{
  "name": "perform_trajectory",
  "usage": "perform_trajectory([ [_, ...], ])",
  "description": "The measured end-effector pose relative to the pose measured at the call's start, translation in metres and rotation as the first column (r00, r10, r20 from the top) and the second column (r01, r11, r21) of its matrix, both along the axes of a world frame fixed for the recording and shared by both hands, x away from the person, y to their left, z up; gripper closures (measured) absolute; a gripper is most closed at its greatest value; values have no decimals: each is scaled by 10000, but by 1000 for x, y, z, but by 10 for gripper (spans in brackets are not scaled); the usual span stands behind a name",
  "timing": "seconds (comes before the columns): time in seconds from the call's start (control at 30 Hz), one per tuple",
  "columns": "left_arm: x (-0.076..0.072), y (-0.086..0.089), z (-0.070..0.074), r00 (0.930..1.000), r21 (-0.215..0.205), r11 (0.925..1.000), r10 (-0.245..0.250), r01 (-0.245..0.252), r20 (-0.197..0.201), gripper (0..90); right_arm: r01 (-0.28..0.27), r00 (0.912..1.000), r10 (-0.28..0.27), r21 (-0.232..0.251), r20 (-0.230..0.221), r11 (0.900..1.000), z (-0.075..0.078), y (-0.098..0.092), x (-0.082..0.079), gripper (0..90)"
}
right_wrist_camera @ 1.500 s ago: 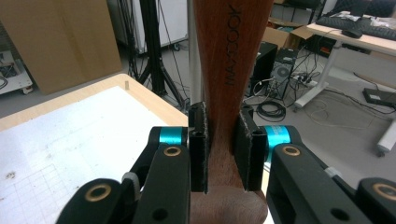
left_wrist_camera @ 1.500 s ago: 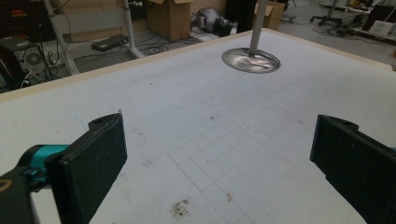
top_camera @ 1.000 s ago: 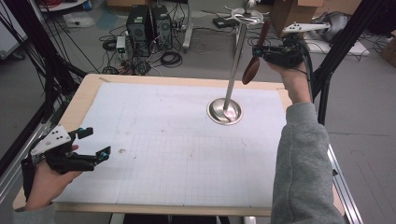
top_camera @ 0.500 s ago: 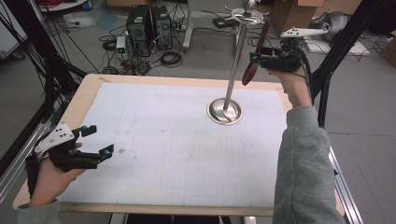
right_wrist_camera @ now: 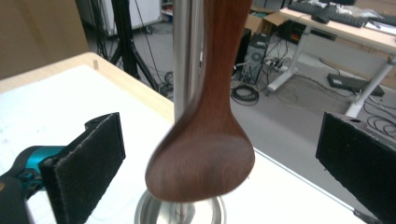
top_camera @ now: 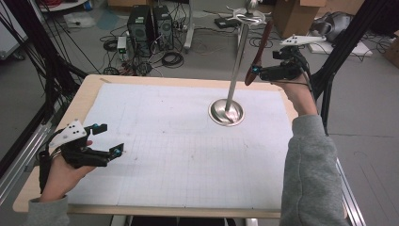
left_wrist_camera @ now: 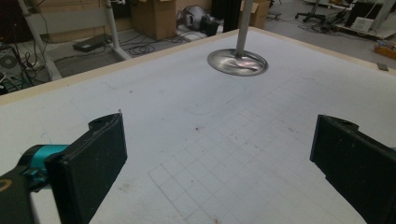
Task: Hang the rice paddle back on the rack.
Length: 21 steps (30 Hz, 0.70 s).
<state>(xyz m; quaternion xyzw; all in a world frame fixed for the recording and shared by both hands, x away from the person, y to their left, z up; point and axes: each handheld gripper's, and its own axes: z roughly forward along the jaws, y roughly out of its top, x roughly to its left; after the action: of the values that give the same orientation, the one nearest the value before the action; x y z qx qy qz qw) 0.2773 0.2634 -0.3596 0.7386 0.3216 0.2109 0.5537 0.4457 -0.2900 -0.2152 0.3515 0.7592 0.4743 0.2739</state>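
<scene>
L gripper rests at the near-left edge of the table, jaws wide, nothing btwn them; it has slid slightly toward the edge vs a sec ago. Farther off, R gripper has let go of the wooden spoon: jaws now stand apart, spoon hanging free from the top of the metal stand. Prob hang step done. No readable labels or writing anywhere.
</scene>
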Motion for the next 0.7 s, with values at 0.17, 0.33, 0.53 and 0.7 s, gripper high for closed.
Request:
perform_trajectory([
  [0.17,5,-5,0,9999,-13,9999,-122,122,-15,43,52,10000,-52,71,-14,10000,-6,-3,-4,0],
  [0.33,8,-12,-1,9997,38,9997,-227,228,-104,43,-85,10000,85,-77,1,9999,-6,-4,-8,0],
  [0.53,5,-18,1,9997,127,9996,-253,253,6,43,-207,9997,205,113,141,9997,-9,-4,-14,0],
  [0.7,10,-21,3,9993,23,9993,-361,361,84,43,-227,9997,226,126,46,9997,-17,-9,-21,0],
])
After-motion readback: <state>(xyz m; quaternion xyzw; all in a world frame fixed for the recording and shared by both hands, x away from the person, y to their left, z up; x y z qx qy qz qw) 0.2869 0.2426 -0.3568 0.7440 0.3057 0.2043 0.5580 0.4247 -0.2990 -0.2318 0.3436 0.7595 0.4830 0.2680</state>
